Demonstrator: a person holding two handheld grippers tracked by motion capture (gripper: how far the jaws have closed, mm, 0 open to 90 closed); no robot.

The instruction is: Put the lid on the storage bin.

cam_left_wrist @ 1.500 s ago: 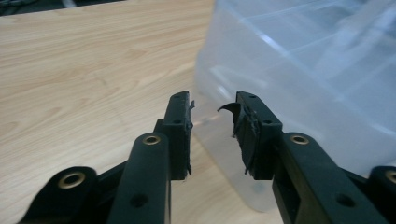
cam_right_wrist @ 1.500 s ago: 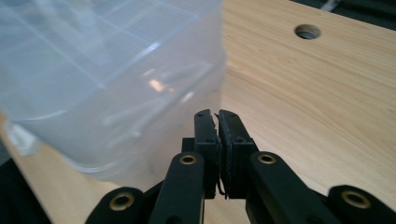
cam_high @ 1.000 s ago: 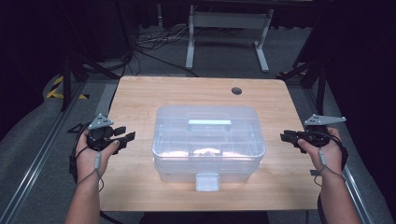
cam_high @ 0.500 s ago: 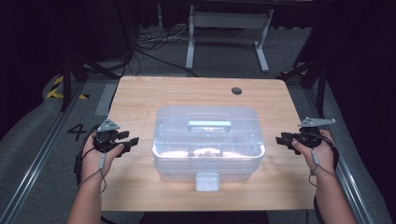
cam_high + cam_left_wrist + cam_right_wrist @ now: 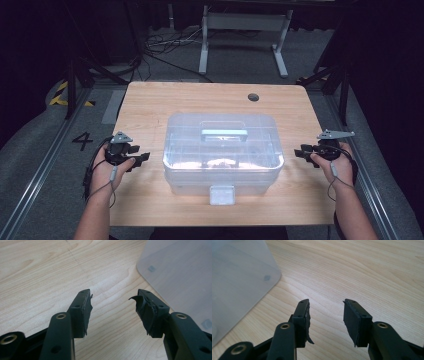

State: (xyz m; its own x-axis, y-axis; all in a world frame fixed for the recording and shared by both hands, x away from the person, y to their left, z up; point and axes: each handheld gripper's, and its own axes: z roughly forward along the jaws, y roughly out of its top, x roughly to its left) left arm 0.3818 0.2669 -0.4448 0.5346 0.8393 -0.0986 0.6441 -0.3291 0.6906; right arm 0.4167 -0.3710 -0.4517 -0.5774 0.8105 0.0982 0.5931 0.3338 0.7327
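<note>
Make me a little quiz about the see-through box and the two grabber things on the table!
1. True or false: the left gripper is squeezing the clear plastic box.
2. What lies between the jaws of the right gripper? A) a spoon B) bare table C) the box handle
3. Fill in: the pale handle sits on the box's ____.

Key
1. False. Its jaws are open and apart from the box; they have just been opening, with nothing between them.
2. B. Those jaws have also just been opening, over wood alone.
3. Lid.
</note>
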